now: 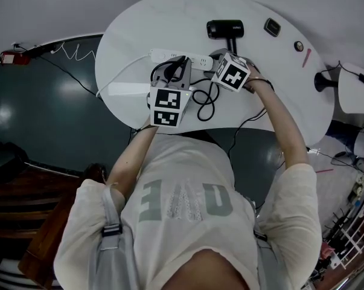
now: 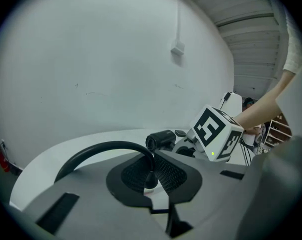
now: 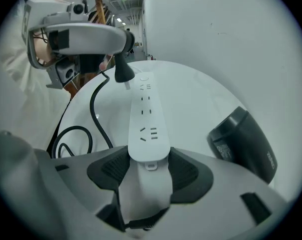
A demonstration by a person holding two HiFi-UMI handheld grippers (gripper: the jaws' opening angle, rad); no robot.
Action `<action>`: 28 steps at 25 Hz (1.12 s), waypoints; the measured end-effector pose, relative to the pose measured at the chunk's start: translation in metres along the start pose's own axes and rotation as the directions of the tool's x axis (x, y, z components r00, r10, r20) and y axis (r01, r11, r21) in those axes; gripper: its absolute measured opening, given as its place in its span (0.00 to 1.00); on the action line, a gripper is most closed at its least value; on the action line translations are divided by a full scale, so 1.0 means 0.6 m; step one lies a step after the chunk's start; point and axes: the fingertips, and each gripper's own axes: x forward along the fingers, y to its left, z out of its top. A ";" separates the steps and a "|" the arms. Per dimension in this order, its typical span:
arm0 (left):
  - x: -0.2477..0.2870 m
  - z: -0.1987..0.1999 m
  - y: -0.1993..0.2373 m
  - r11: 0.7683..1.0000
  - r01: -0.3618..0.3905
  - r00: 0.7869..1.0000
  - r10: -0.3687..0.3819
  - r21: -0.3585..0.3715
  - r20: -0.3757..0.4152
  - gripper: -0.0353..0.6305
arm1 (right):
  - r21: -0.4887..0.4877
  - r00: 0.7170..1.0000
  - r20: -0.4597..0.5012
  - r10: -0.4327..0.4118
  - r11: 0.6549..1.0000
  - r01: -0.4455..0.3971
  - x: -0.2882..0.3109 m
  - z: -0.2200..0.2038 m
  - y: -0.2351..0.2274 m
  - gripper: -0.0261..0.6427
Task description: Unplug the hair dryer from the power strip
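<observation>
The right forearm stretches over the white table. The right tongs, tipped steeply down, clamp one end of the power strip. The left tongs, held flatter, pinch the black plug, which is clear of the strip, by its far end. The hair dryer lies nearby.

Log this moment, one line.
left gripper: shut on plug | right gripper: shut on power strip | plug: appears out of socket | hair dryer: lying on table

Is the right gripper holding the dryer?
No: the right gripper is shut on the strip, while the dryer lies beside it on the table.
</observation>
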 end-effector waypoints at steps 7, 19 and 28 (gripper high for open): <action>-0.016 -0.068 0.000 0.998 -0.008 0.995 0.001 -0.065 -0.099 0.10 | -0.002 1.000 -0.014 -0.016 1.000 0.016 0.001 -0.001 -0.002 0.42; -0.004 -0.117 0.002 0.993 -0.037 0.975 0.012 -0.110 -0.221 0.11 | 0.027 1.000 -0.028 -0.007 1.000 0.007 0.001 -0.006 -0.002 0.42; -0.013 -0.130 0.004 0.982 -0.090 0.968 0.047 -0.164 -0.248 0.30 | 0.037 1.000 -0.010 -0.010 0.999 0.010 0.001 -0.005 -0.003 0.42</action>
